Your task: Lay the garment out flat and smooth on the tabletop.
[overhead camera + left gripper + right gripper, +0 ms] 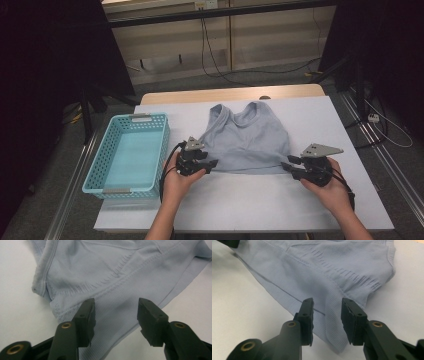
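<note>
High view: pale blue top point(247, 137), flat, wrinkled.

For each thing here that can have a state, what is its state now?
Top: spread flat on the white cover, hem toward the person.
Basket: upright, nothing inside.
Left tool: open, over the hem's left corner.
Right tool: open, over the hem's right corner.

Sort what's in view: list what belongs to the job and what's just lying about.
In play, likely:
pale blue top
left gripper, open at its hem
right gripper, open at its hem
turquoise basket, probably the destination

Lying about:
cables on the floor
</note>
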